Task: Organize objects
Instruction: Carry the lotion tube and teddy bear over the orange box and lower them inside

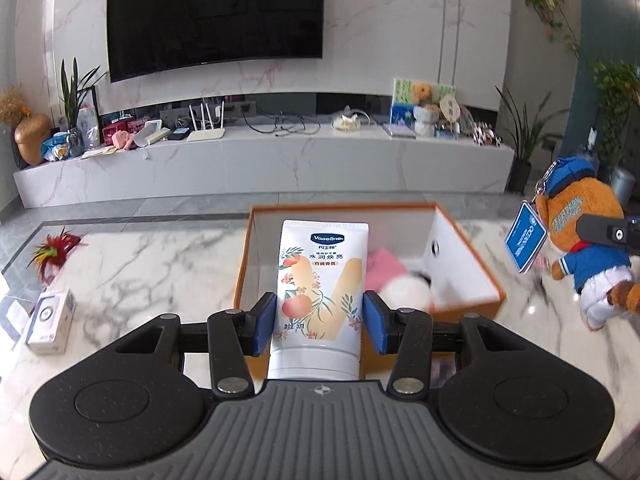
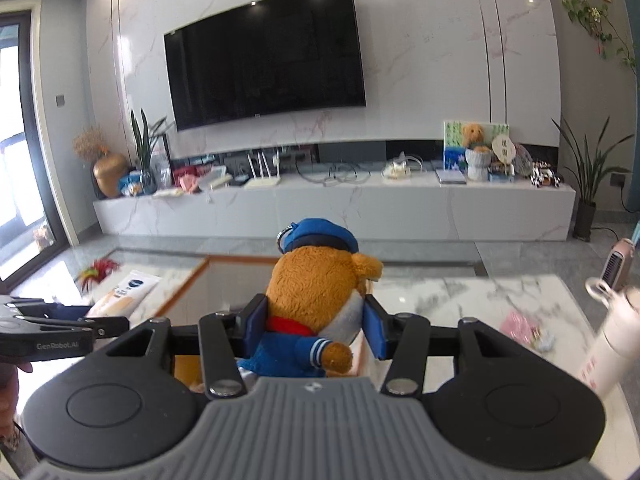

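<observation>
My left gripper (image 1: 319, 322) is shut on a white Vaseline hand cream tube (image 1: 320, 280), held upright with its cap toward the camera, just in front of an orange-rimmed open box (image 1: 464, 248). Inside the box lie a pink item (image 1: 384, 268) and a white plush (image 1: 404, 294). My right gripper (image 2: 316, 330) is shut on a brown teddy bear (image 2: 320, 292) in a blue cap and blue jacket, lifted above the table. The same bear (image 1: 580, 232) with its blue tag hangs at the right edge of the left wrist view. The tube (image 2: 124, 292) shows at the left of the right wrist view.
On the marble table (image 1: 160, 264) lie a small white box (image 1: 50, 320) and a red feathery toy (image 1: 52, 250) to the left. A white bottle (image 2: 612, 340) and a pink packet (image 2: 524, 328) are at the right. A TV unit (image 1: 260, 160) stands beyond the table.
</observation>
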